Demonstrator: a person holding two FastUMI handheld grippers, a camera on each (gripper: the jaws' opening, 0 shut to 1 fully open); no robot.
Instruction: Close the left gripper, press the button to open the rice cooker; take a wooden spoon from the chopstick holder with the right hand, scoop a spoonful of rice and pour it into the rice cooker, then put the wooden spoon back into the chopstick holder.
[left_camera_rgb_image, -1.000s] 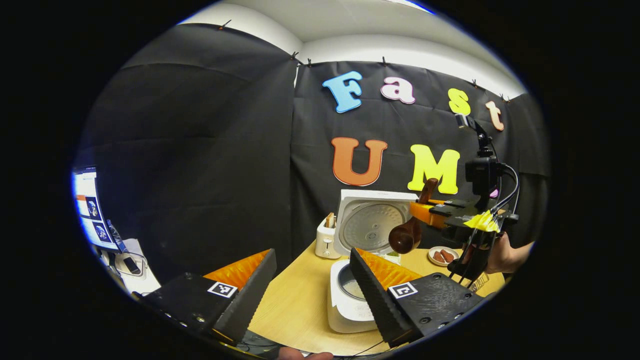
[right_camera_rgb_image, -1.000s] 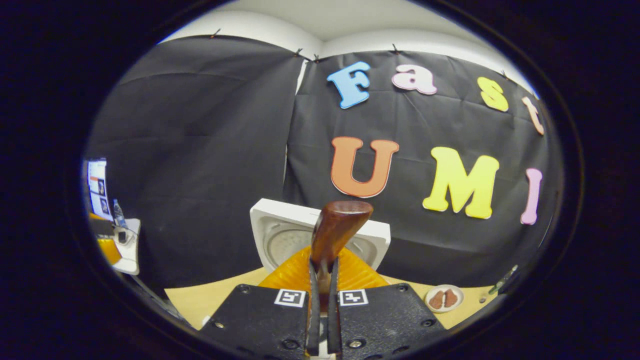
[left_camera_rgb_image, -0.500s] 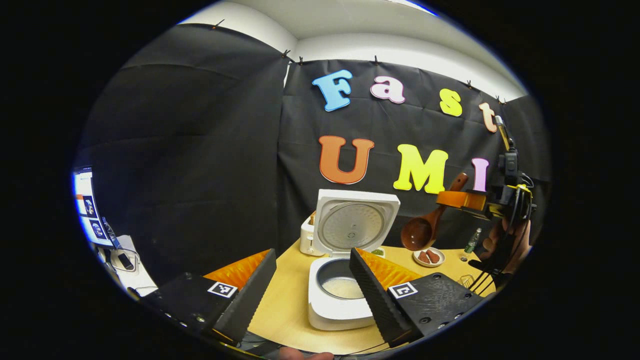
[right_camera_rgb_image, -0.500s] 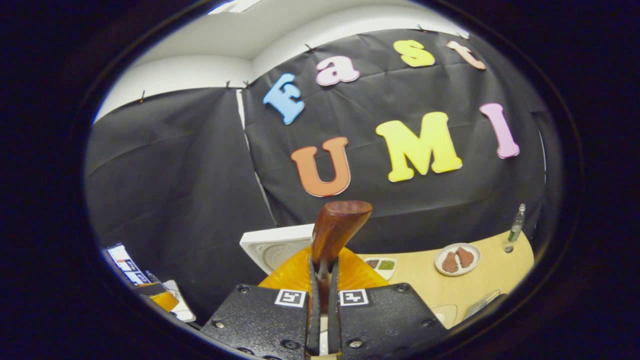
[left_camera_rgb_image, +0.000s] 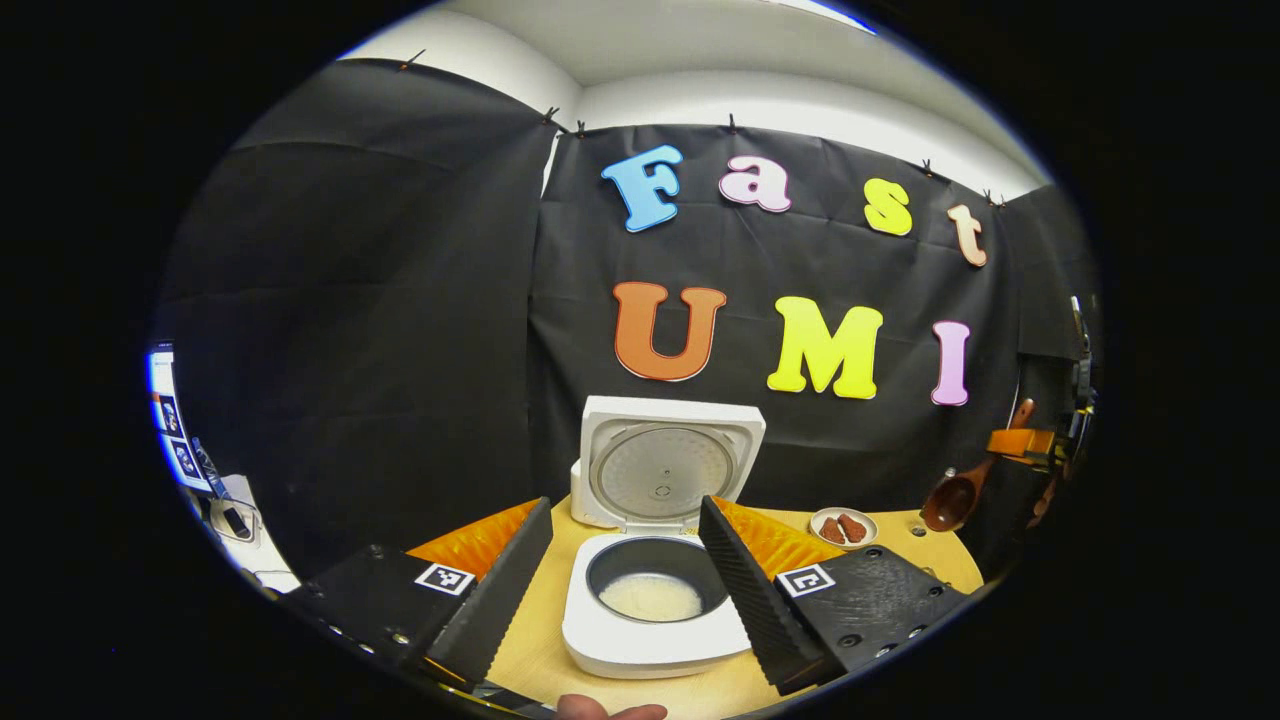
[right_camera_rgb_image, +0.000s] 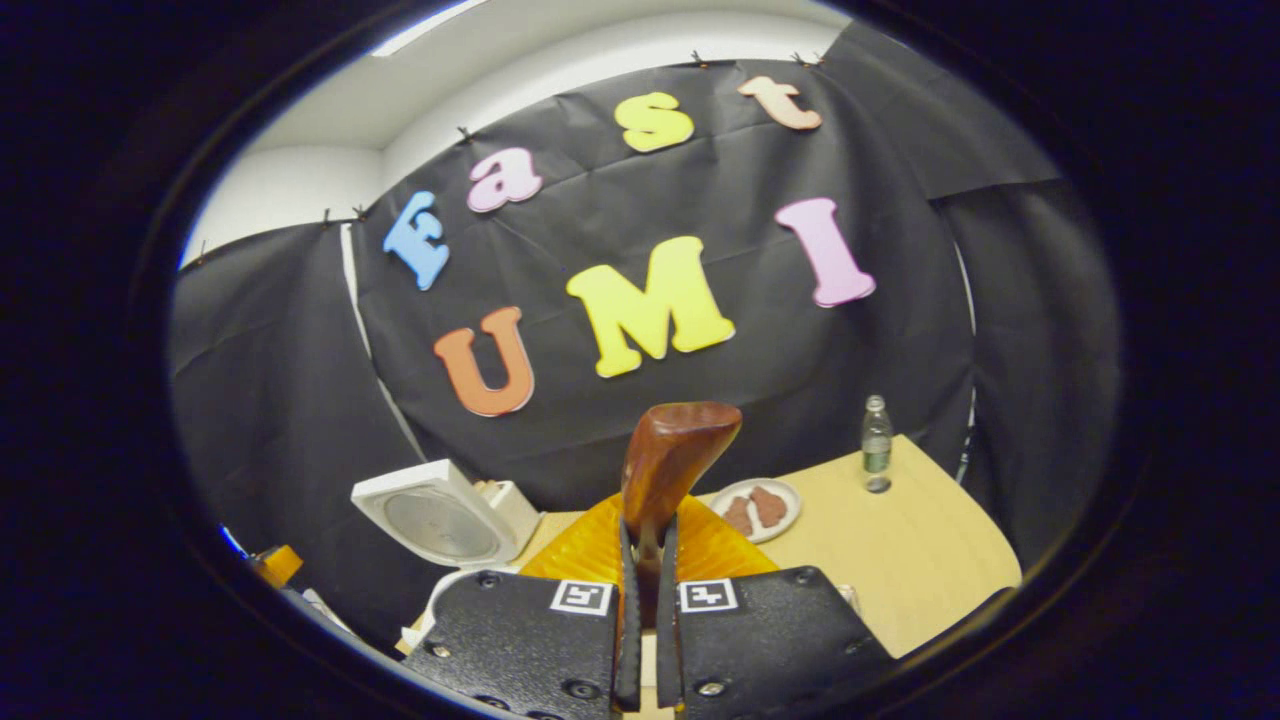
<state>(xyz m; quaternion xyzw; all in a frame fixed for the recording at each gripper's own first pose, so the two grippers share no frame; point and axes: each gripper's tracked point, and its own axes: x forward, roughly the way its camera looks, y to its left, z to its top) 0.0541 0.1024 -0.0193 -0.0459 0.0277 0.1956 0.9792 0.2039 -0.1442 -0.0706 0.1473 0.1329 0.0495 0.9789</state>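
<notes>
The right tongs (right_camera_rgb_image: 641, 560) pinch the wooden spoon (right_camera_rgb_image: 668, 462) by its handle, away from the open rice cooker (left_camera_rgb_image: 655, 600); a loose grip could let it twist before reaching the holder. The left tongs (left_camera_rgb_image: 625, 570) stand spread. The left gripper view shows rice in the pot; the right gripper view adds a bottle (right_camera_rgb_image: 876, 440) on the surface (right_camera_rgb_image: 920, 560).

Staged recording booth: black cloth wall (left_camera_rgb_image: 380, 300), table (right_camera_rgb_image: 930, 540), monitor (left_camera_rgb_image: 170, 430).
</notes>
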